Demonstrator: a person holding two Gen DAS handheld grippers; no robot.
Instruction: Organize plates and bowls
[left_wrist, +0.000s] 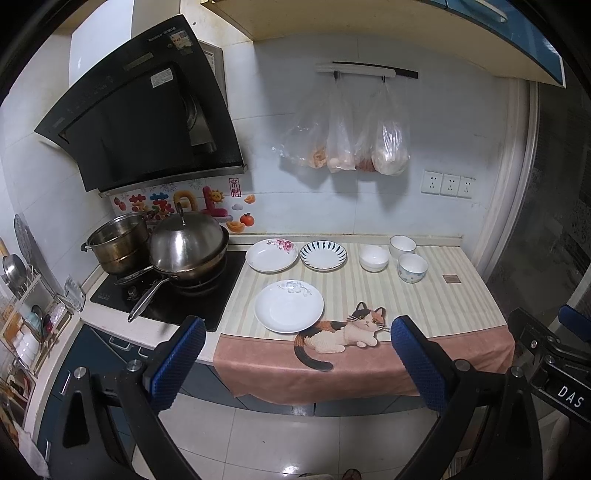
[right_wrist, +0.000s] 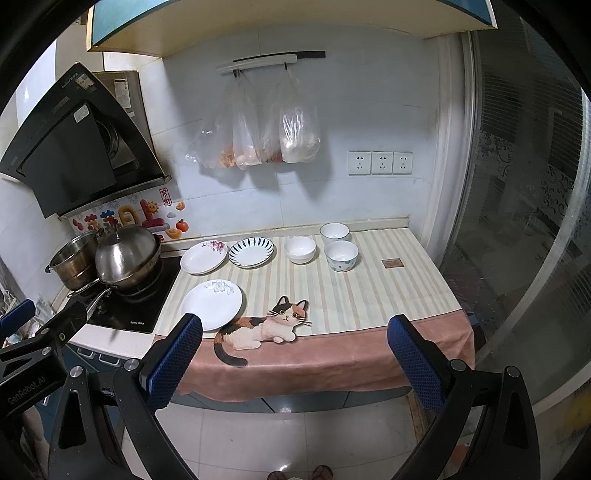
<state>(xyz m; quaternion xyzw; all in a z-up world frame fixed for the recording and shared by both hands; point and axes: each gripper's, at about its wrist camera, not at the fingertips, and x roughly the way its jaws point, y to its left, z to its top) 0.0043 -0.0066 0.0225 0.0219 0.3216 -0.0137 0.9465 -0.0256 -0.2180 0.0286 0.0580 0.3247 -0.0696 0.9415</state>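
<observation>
Three plates and three bowls sat apart on the striped counter cloth before me. A white plate with a grey motif (left_wrist: 289, 311) lay nearest me; behind it were a pink-flowered plate (left_wrist: 272, 255) and a blue-striped plate (left_wrist: 323, 255) side by side. To their right stood a plain white bowl (left_wrist: 374, 258), another white bowl (left_wrist: 402, 246) and a spotted bowl (left_wrist: 412, 268), all upright.

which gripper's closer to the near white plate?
Left. The left gripper hovers open almost straight in front of the near white plate; the right gripper, also open, sits further right.
</observation>
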